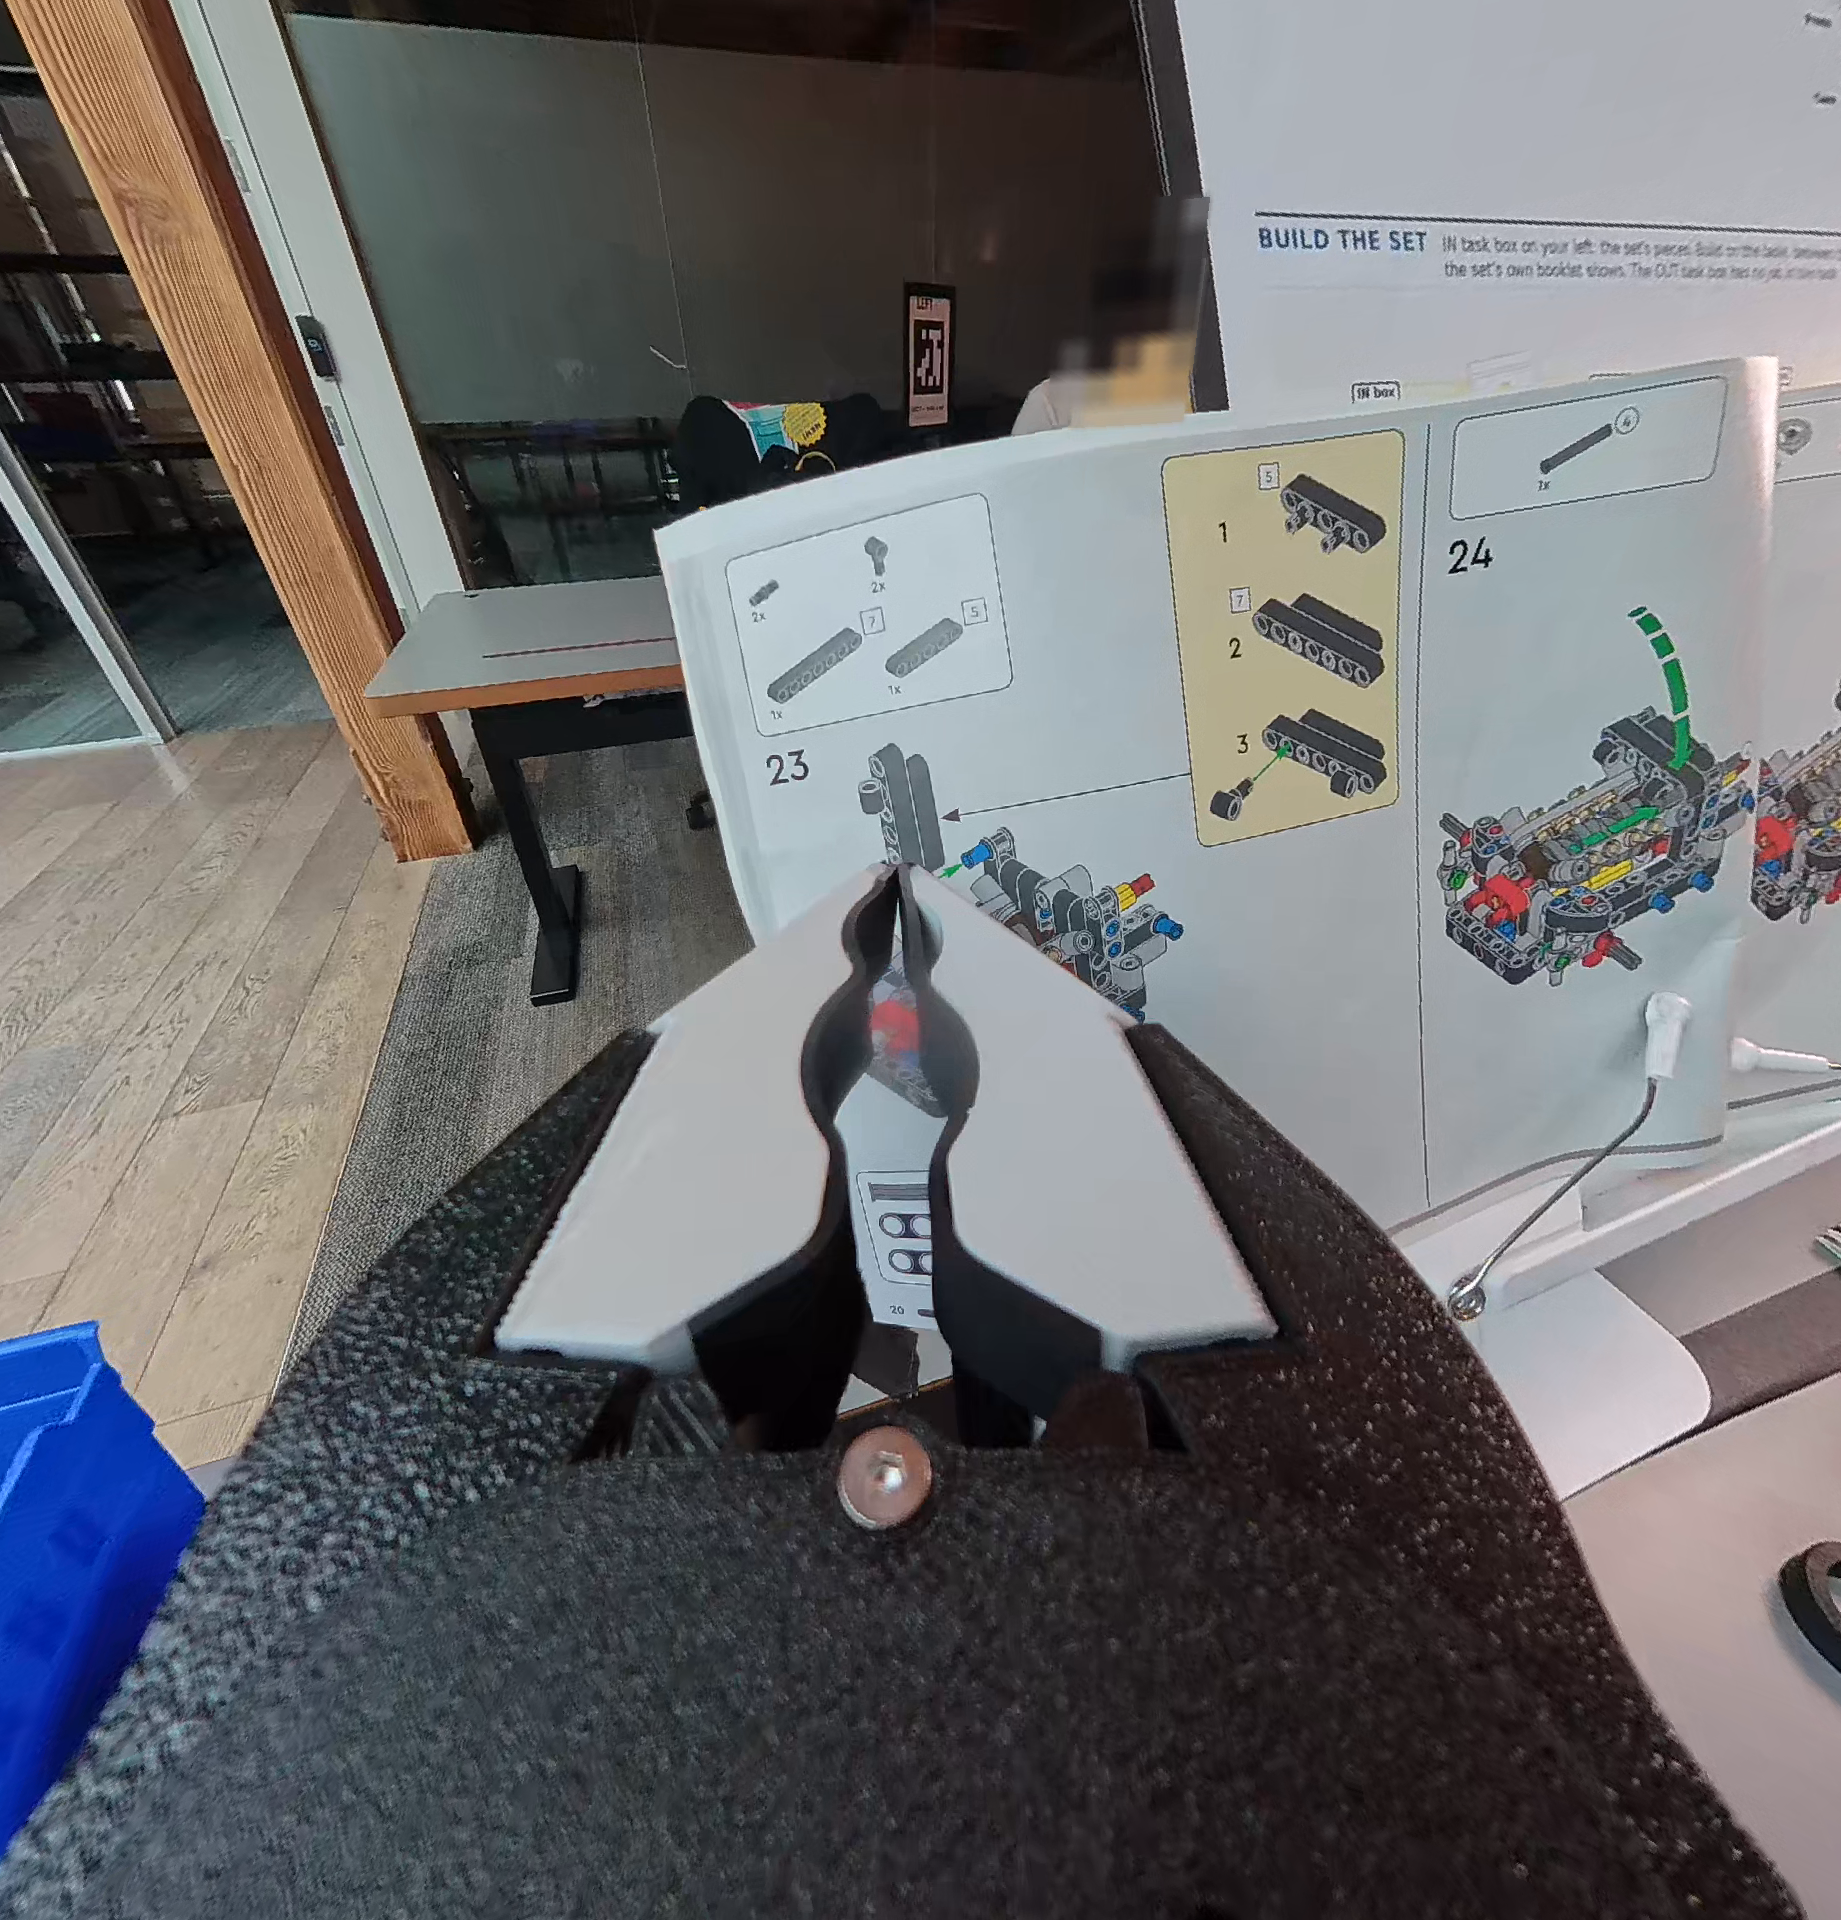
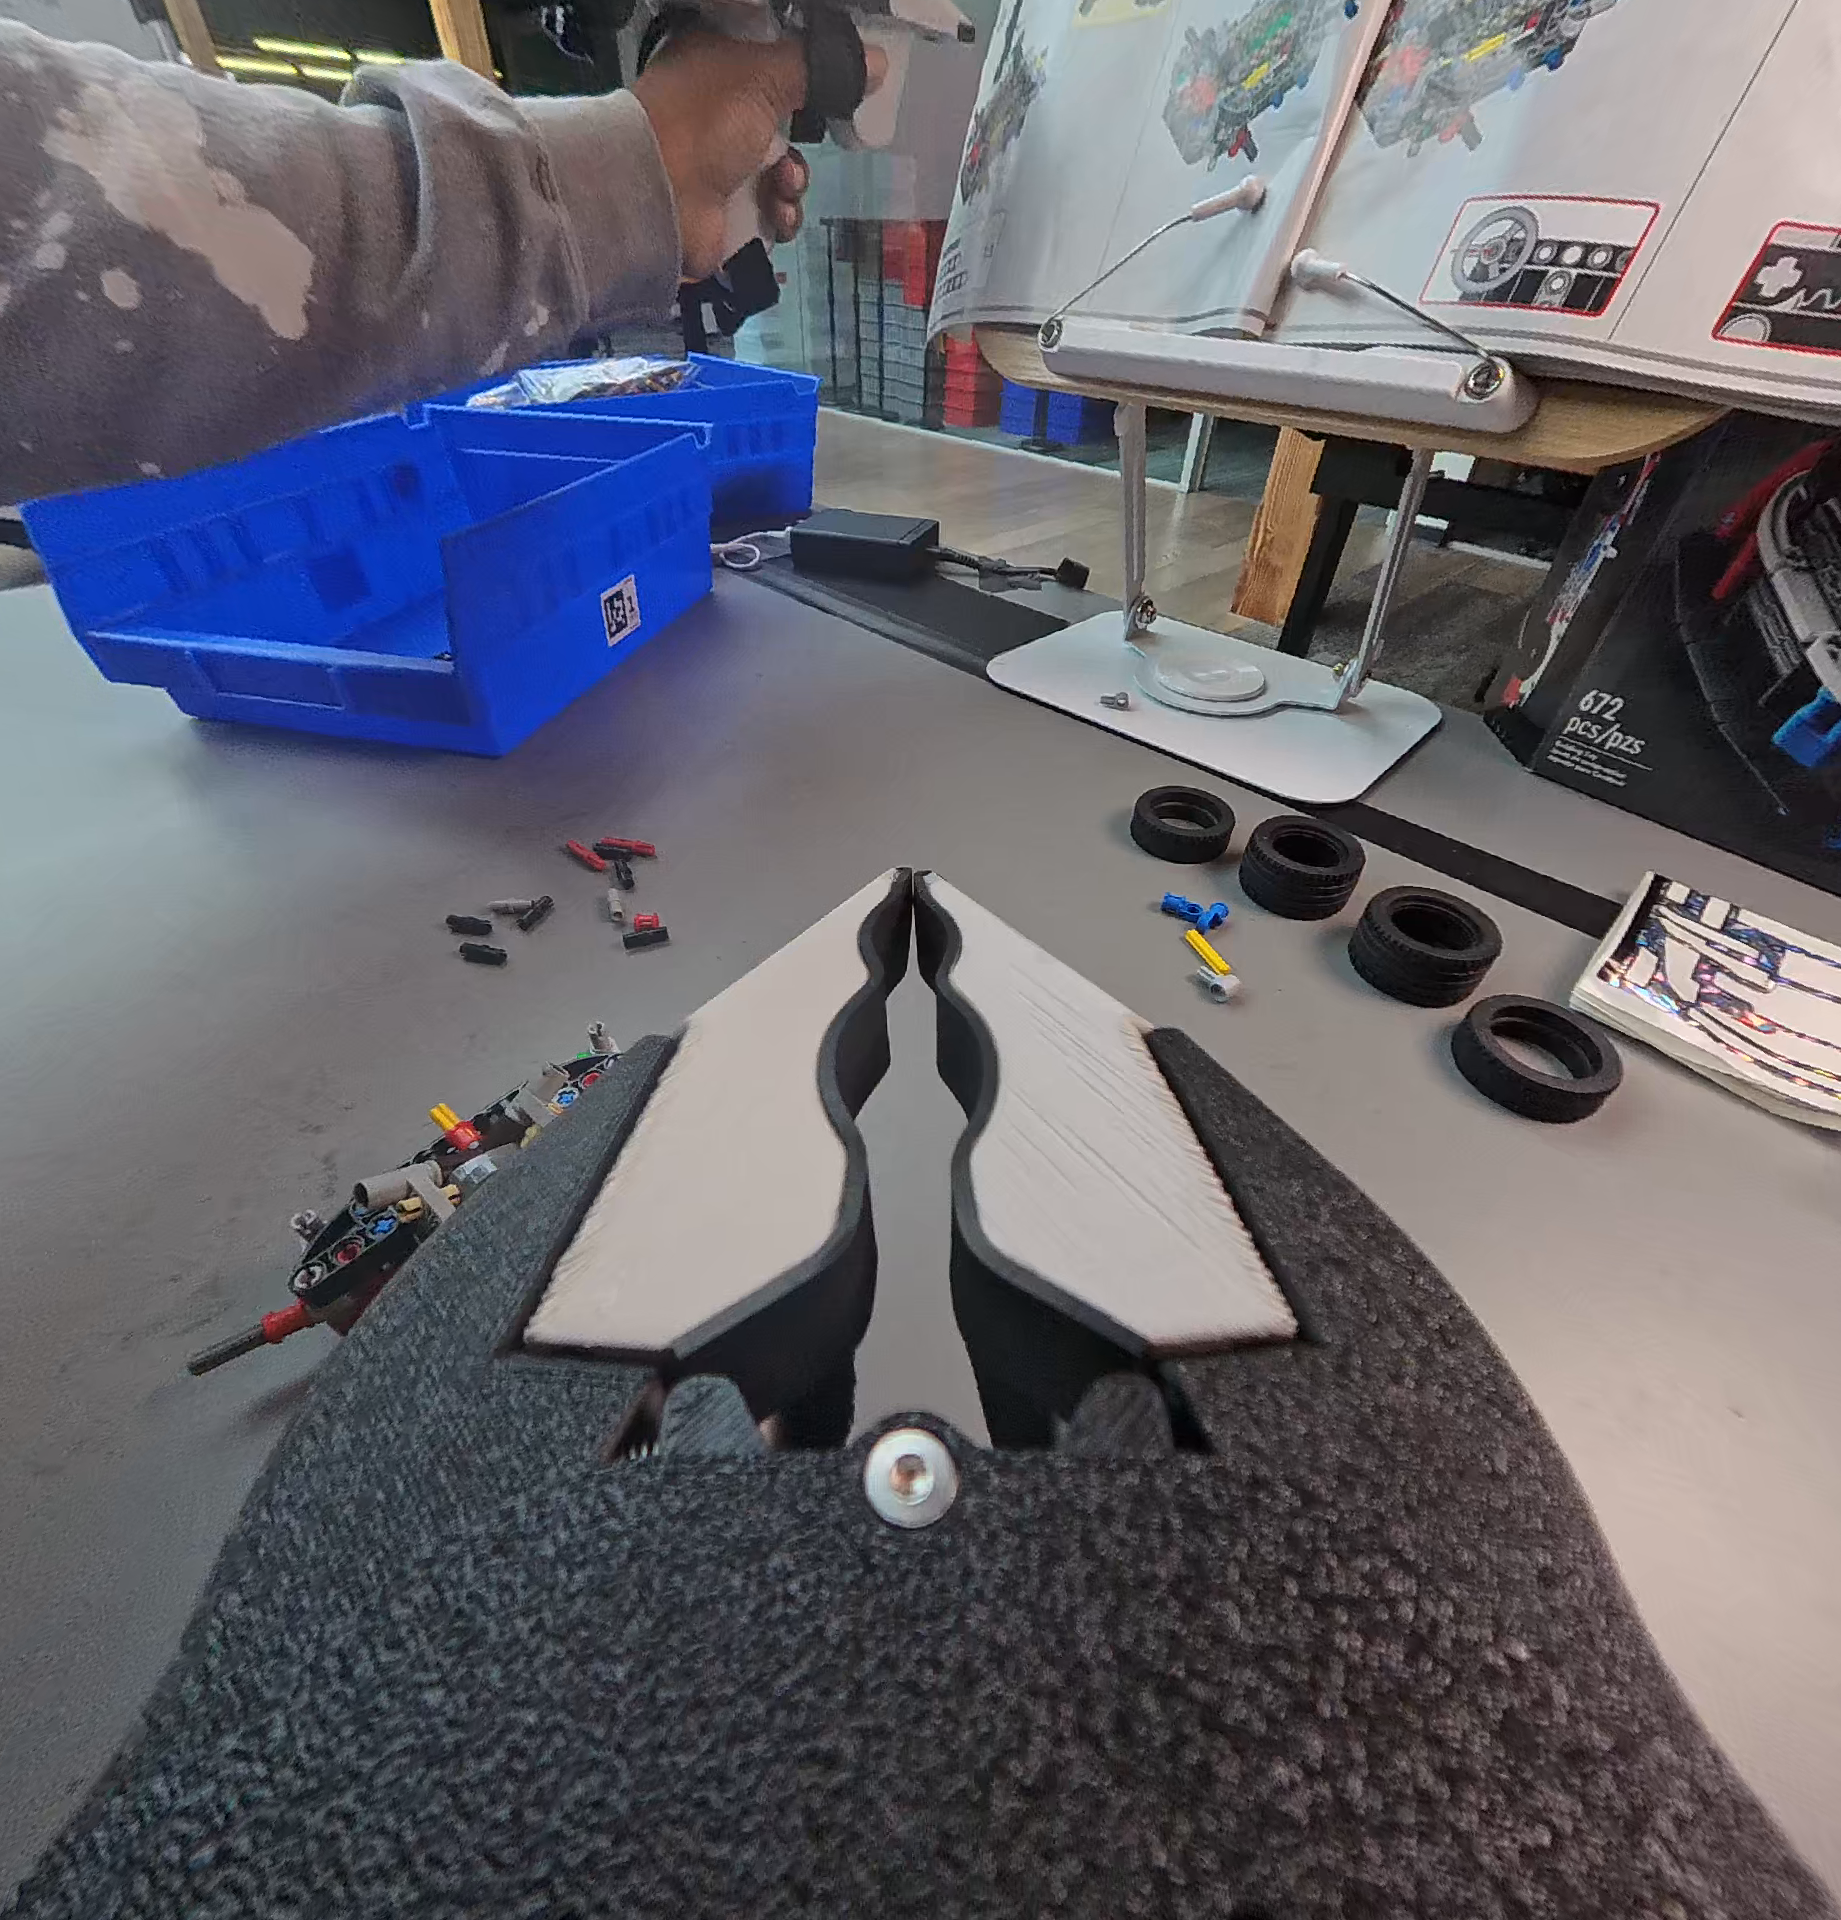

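My left gripper (image 1: 898, 873) is shut and raised, with its tips against the left page of an open instruction booklet (image 1: 1311, 935) on a stand. I cannot tell whether paper is pinched between the tips. The page bows toward me. In the right wrist view a sleeved hand (image 2: 718, 145) holds that gripper up by the booklet (image 2: 1518, 156). My right gripper (image 2: 911, 881) is shut and empty, low over the grey table (image 2: 895, 748). A partly built brick model (image 2: 448, 1174) lies just to its left. Loose small pins (image 2: 583, 899) lie ahead on the left, blue and yellow pieces (image 2: 1202, 940) ahead on the right.
Several black tyres (image 2: 1425, 945) line up at the right, beside a sticker sheet (image 2: 1747, 997). Blue bins (image 2: 396, 561) stand at the far left and show in the left wrist view (image 1: 43, 1507). The stand's base (image 2: 1217, 696), a black set box (image 2: 1705, 644) and a power adapter (image 2: 864, 540) sit at the back. Spacing between my two grippers at the tips: around 50 centimeters.
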{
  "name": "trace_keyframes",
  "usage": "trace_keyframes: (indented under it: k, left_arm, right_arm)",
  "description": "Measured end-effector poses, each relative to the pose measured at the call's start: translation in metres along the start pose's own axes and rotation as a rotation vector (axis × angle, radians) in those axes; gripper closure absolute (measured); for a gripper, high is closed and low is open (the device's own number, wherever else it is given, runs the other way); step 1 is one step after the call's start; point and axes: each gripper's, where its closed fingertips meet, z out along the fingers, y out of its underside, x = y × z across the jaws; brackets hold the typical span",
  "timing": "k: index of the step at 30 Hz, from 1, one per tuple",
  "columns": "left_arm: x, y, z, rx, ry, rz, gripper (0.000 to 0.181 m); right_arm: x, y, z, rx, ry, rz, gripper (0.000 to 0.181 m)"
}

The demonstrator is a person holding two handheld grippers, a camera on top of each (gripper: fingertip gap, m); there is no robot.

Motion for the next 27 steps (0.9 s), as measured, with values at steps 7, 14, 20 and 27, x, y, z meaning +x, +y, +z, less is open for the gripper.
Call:
trace_keyframes:
  k: [7,14,20,27]
  left_arm:
    - [0.013,0.009,-0.002,-0.013,0.033,-0.02,0.181]
    - [0.107,0.004,-0.048,-0.014,0.226,0.076,0.176]
    - [0.257,0.041,-0.154,-0.056,0.676,0.087,0.153]
    - [0.377,0.17,-0.296,-0.389,1.17,0.119,0.099]
  right_arm:
    - [0.001,0.004,0.0,-0.004,-0.012,0.004,0.181]
    - [-0.011,0.013,-0.005,-0.1,-0.143,0.056,0.173]
    - [-0.029,0.02,-0.018,-0.206,-0.316,0.176,0.153]
    - [-0.064,0.055,-0.024,-0.476,-0.423,0.167,0.142]
